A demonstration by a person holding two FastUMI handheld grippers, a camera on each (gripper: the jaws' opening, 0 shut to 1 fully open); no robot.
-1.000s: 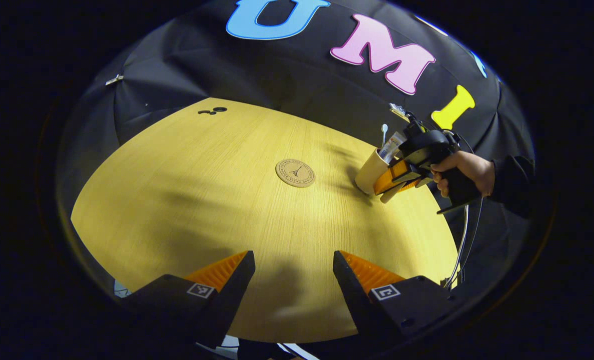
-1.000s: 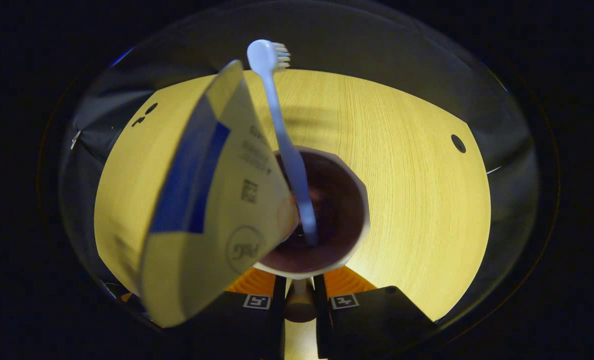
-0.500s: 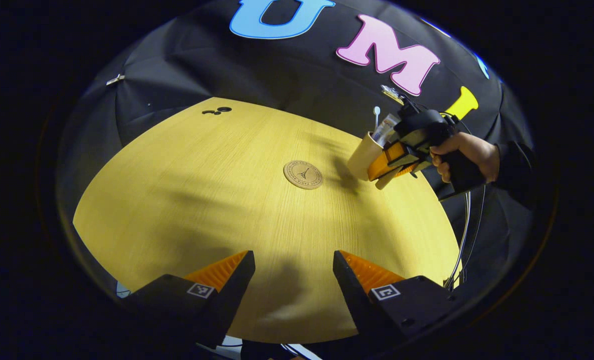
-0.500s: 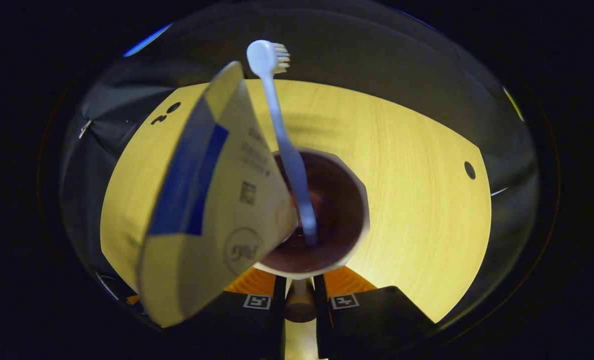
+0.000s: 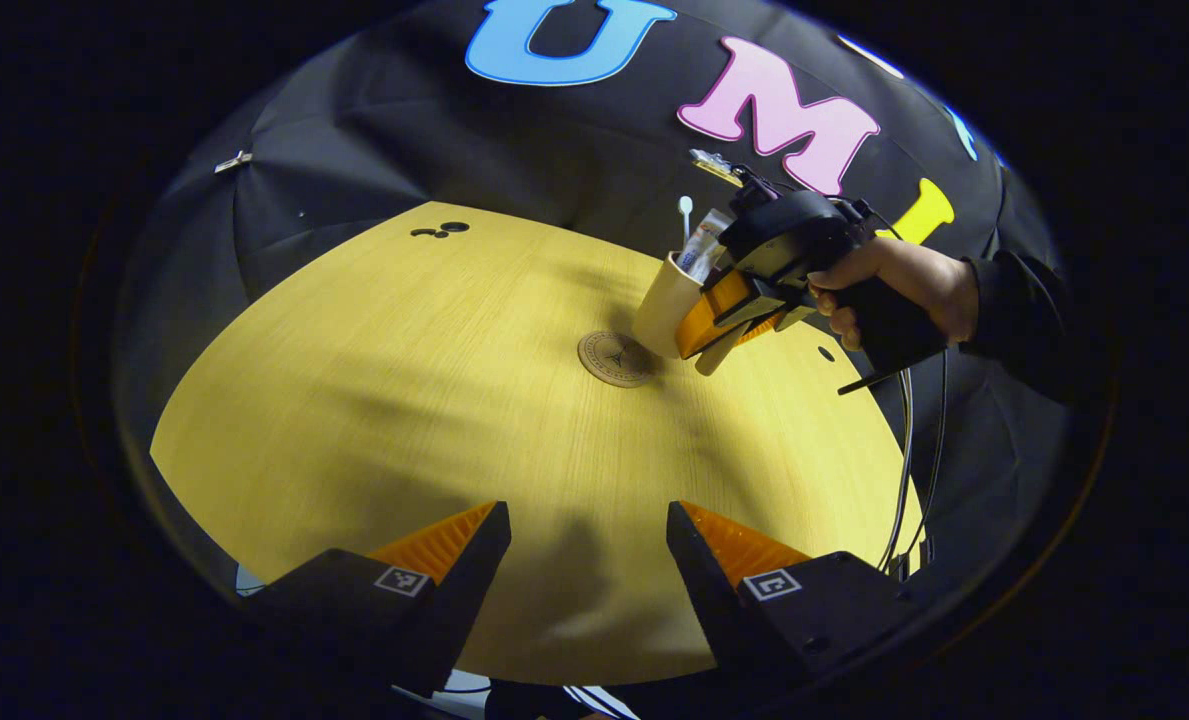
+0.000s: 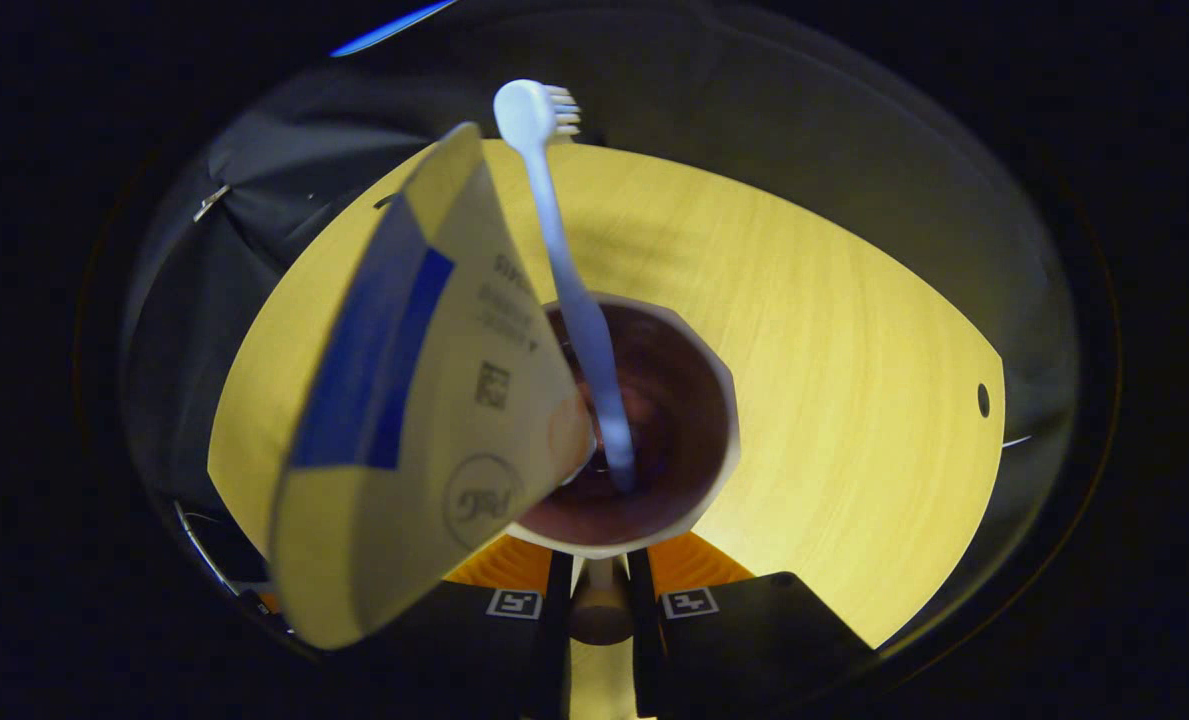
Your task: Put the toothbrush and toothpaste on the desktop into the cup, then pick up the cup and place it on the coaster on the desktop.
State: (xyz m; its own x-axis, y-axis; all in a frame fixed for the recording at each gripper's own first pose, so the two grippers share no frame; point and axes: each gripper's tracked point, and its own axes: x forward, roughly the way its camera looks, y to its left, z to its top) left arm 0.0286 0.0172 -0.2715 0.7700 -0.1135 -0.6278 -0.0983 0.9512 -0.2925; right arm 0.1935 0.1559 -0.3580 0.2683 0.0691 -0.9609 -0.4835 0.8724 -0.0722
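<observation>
carried nearer the coaster (image 5: 615, 357), cup (image 5: 665, 318) holds toothbrush (image 6: 564, 270) and toothpaste (image 6: 424, 400), jaws clenched on its handle.

The table (image 5: 404, 400) has a light yellow wood top with thin lines running along it. A small round brown coaster (image 5: 612, 357) lies flat on it, a bit to the right of the middle and toward the far side. It has a little picture on its face. Some small dark holes (image 5: 440, 230) sit near the table's far left edge. One more small dark hole (image 5: 826, 354) is at the right.
</observation>
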